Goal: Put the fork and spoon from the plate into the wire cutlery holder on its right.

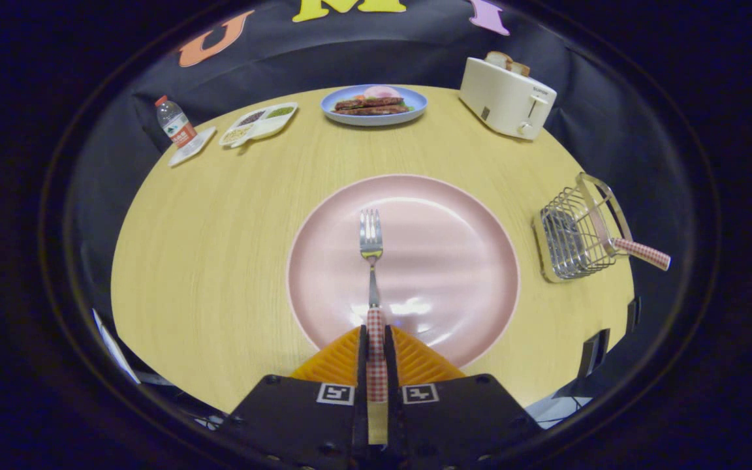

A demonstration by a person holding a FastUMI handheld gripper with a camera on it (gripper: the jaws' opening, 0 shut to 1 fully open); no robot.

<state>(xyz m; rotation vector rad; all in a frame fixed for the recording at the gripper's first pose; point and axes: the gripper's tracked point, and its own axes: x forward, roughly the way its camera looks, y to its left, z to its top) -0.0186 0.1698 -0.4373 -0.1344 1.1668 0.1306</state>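
Table point(219, 261); spoon point(640, 251) in holder point(572, 241)

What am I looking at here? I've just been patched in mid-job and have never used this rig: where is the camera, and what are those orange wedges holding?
The camera rides on a hand-held two-finger gripper and looks forward along its fingers, so the orange ribbed fingers at the bottom are the tool itself. They are closed on the checked handle of a fork, whose tines point away over a pink plate on a wooden table. To the plate's right stands the wire cutlery holder, with a checked handle, likely the spoon, already sticking out of it. Farther back are a blue plate of food, a toaster, a divided dish and a water bottle.
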